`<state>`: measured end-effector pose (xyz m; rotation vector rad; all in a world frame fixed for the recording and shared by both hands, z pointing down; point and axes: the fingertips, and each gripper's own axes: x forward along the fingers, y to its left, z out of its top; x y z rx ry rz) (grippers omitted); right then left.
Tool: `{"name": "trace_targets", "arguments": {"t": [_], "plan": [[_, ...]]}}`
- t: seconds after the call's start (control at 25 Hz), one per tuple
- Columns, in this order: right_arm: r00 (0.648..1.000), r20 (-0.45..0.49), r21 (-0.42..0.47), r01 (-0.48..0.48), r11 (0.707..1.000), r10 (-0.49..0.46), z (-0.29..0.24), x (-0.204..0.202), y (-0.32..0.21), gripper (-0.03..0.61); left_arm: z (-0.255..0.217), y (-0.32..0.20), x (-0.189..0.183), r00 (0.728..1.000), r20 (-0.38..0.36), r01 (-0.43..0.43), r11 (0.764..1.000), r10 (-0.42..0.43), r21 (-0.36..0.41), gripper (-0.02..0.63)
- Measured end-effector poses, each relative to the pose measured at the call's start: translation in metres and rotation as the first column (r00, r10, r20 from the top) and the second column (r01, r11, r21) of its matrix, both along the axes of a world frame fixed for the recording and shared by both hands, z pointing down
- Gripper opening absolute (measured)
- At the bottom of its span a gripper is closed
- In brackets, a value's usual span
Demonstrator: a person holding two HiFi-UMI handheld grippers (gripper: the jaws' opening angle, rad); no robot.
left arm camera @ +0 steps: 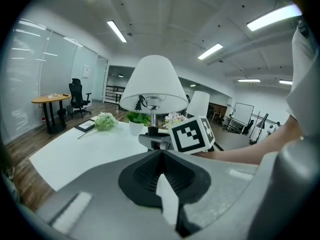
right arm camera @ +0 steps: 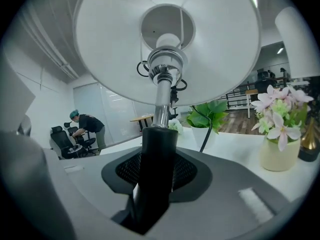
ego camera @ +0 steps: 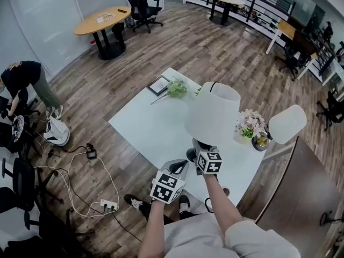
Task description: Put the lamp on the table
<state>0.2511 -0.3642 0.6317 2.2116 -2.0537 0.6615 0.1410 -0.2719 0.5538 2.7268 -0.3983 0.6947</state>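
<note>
The lamp [ego camera: 213, 110] has a wide white shade, a chrome neck and a black stem [right arm camera: 156, 164]. It stands upright over the front part of the white table [ego camera: 145, 123]. My right gripper [ego camera: 203, 150] is shut on the black stem just below the shade [right arm camera: 165, 39]. Whether the lamp's foot rests on the table is hidden. My left gripper [ego camera: 180, 169] hangs beside it at the table's front edge, jaws closed on nothing [left arm camera: 167, 204]. In the left gripper view the lamp [left arm camera: 154, 84] and the right gripper's marker cube [left arm camera: 191, 134] are straight ahead.
On the table stand a vase of pink flowers [ego camera: 249, 124], a small dark bowl [ego camera: 261, 142], a green plant [ego camera: 176, 87] and a picture frame [ego camera: 159, 85]. A second white lampshade [ego camera: 287, 123] is at the right by a dark desk [ego camera: 301, 187]. Cables and a power strip [ego camera: 109, 203] lie on the floor at left.
</note>
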Motion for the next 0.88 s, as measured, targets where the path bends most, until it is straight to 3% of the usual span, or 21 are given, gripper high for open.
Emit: {"name": "trace_targets", "arguments": {"t": [0.48, 0.88], "plan": [[0.983, -0.041, 0.004, -0.176, 0.984, 0.176, 0.023, 0.005, -0.048, 0.161, 0.029, -0.026, -0.039, 0.983, 0.034, -0.179, 0.984, 0.179, -0.005, 0.002], [0.931, -0.113, 0.067, -0.342, 0.937, 0.347, 0.028, -0.005, -0.061, 0.161, 0.048, -0.066, -0.089, 0.956, 0.022, -0.293, 0.956, 0.294, -0.022, 0.001]]}}
